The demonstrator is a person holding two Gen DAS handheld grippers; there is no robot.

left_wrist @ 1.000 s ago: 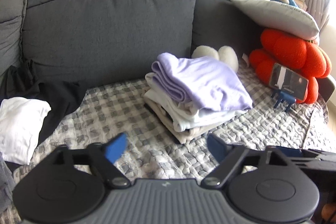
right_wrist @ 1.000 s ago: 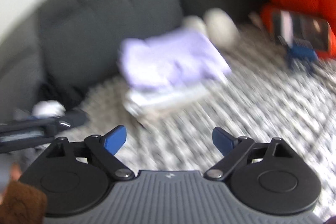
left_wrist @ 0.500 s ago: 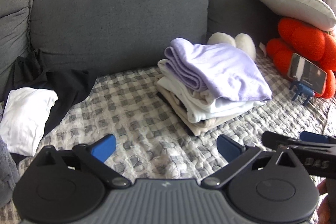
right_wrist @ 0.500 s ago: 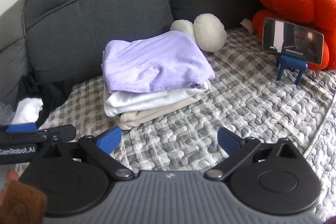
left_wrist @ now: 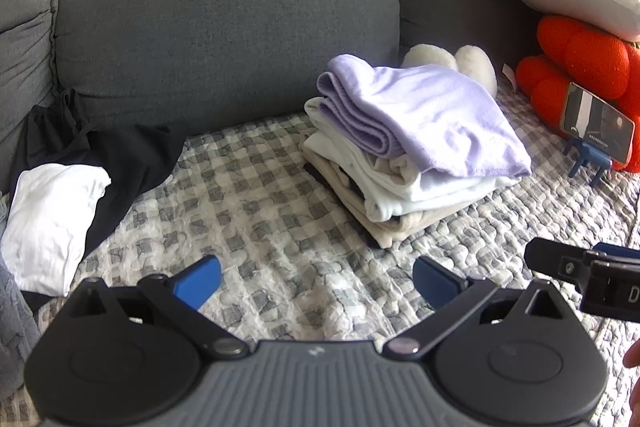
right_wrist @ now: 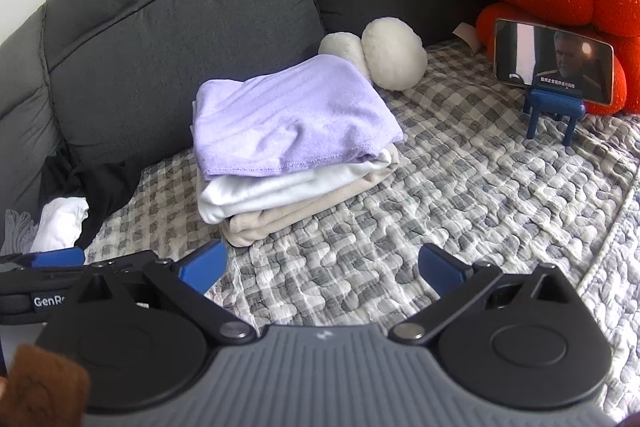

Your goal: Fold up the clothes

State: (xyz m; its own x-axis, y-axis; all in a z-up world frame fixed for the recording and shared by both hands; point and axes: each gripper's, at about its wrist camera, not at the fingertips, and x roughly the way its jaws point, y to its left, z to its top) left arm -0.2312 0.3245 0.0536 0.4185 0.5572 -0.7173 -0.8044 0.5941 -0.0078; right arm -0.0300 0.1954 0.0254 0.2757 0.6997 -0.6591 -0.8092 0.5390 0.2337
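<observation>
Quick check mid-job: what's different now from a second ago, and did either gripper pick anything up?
Both grippers, left and right, opened slightly wider with nothing between the jaws; nothing was picked up. The folded stack with the lavender towel on top, and the white garment, lie as before.

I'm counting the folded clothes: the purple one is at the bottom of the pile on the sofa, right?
Not quite. The purple one is on top of the pile, above the white and beige pieces; the right wrist view shows it. The pile is on the sofa.

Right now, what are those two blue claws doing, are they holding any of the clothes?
Left gripper: open, holding nothing.
Right gripper: open, holding nothing.
</observation>
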